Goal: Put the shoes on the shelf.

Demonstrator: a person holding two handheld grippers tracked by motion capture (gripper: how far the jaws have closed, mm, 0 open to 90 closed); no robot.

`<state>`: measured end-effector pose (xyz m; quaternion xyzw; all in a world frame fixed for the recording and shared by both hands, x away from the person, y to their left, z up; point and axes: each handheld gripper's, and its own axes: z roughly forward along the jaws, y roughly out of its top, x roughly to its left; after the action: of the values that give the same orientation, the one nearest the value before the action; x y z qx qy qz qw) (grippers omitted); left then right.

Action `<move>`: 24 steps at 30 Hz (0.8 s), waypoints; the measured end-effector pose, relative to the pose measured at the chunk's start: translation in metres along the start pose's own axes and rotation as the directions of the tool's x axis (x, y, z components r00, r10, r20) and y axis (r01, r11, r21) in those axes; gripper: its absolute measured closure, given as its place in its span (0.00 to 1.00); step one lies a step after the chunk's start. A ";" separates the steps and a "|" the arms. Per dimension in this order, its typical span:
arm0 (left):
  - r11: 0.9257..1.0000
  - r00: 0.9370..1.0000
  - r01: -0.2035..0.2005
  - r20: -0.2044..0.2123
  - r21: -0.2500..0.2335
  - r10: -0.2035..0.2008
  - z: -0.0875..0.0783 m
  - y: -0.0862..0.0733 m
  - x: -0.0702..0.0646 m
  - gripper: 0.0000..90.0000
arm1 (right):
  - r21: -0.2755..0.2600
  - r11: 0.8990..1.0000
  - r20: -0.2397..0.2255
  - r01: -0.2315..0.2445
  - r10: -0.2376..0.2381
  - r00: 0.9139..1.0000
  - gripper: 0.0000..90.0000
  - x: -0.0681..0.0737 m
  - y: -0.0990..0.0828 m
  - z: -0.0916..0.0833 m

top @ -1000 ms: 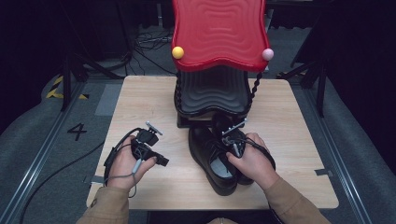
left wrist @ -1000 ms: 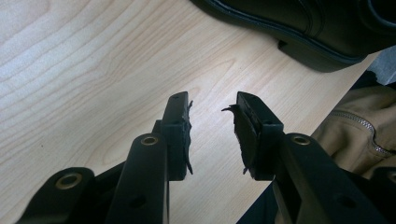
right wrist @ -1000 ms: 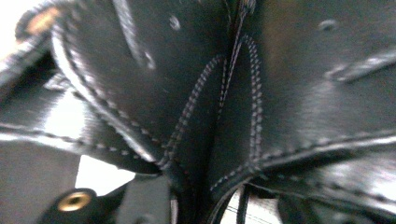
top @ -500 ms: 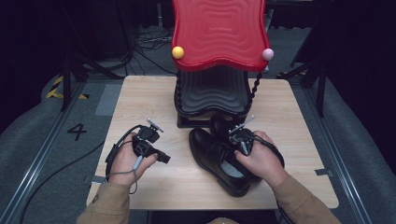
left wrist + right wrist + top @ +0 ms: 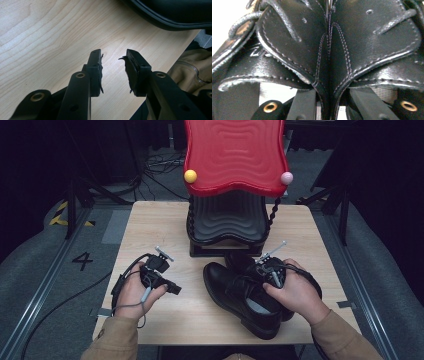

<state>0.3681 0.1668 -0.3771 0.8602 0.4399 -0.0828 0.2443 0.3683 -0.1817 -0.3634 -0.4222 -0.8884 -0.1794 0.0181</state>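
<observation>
The shoes (image 5: 245,295), a black leather pair, lie side by side on the surface (image 5: 150,230) in front of a red-topped rack (image 5: 232,195), and the right tongs (image 5: 267,272) sit right on top of them. In the right gripper view the inner walls of both shoes (image 5: 329,62) are squeezed together into one fold that runs down between the jaws. The jaws have just been closing, and they now pinch those two walls together. Compared with a second ago, the pair has swung: the heels lie further out toward the right hand (image 5: 295,295), the toes point more toward the rack's foot, and the hand sits a little higher over them. I judge this to be the start of a lift of both shoes at once, probably toward the rack.

The left tongs (image 5: 113,70) hang just beside the nearer shoe's edge (image 5: 170,15), off to its left, with jaws spread and nothing between them but bare wood. They have not moved, so the left hand (image 5: 132,290) seems to be waiting.

The risk is the grip: two smooth leather walls in one pinch could slip apart as the weight comes on.
</observation>
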 end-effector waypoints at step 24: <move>0.999 1.000 0.026 0.009 -0.029 -0.025 -0.010 -0.006 0.007 0.74 | -0.023 0.999 -0.019 0.036 -0.037 0.999 0.91 -0.002 -0.001 -0.100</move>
<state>0.3669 0.1795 -0.3723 0.8505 0.4509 -0.0830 0.2578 0.3568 -0.2172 -0.2702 -0.4043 -0.8937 -0.1939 0.0186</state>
